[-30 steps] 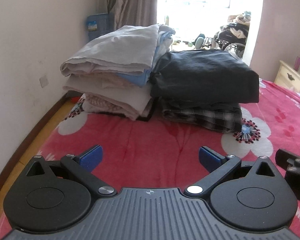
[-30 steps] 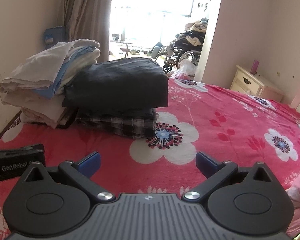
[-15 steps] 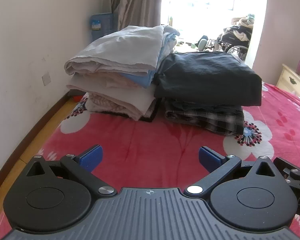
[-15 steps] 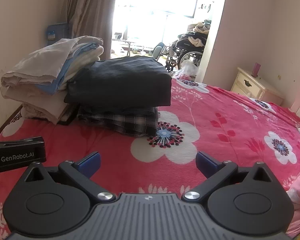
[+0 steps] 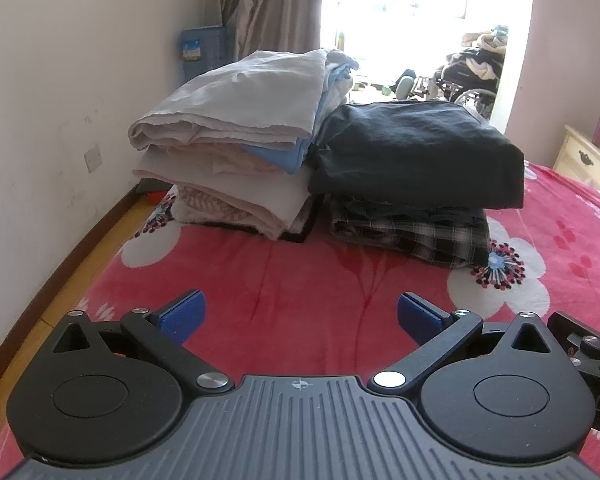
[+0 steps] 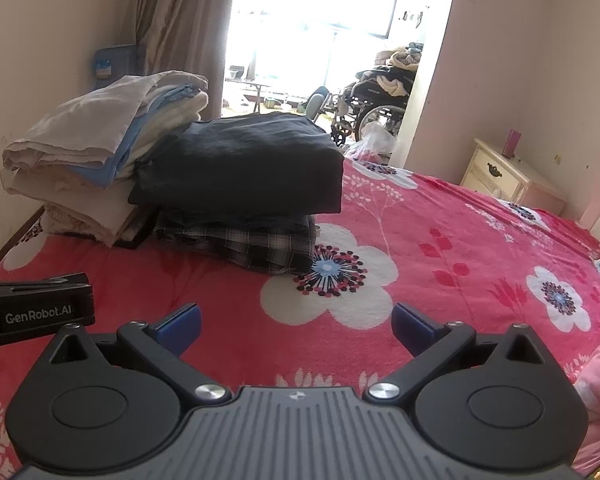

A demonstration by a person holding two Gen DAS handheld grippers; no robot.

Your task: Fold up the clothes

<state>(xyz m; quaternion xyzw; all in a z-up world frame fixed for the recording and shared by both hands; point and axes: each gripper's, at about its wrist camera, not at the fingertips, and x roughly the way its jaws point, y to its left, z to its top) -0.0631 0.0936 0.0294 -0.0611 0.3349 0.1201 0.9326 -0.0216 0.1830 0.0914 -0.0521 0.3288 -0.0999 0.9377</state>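
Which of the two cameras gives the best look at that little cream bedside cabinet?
The right wrist view: the cream bedside cabinet shows its top, drawer handle and a pink cup on it. In the left wrist view the cabinet sits cropped at the picture's right edge.

A big bed with a red flower blanket (image 6: 460, 240) fills the room. The wall (image 5: 60, 100) beside it is pale. A brown curtain (image 6: 180, 20) hangs by a bright window (image 6: 312, 20). A small cream nightstand (image 6: 500, 176) stands by the far wall. A wheelchair (image 6: 380, 108) sits in the light.
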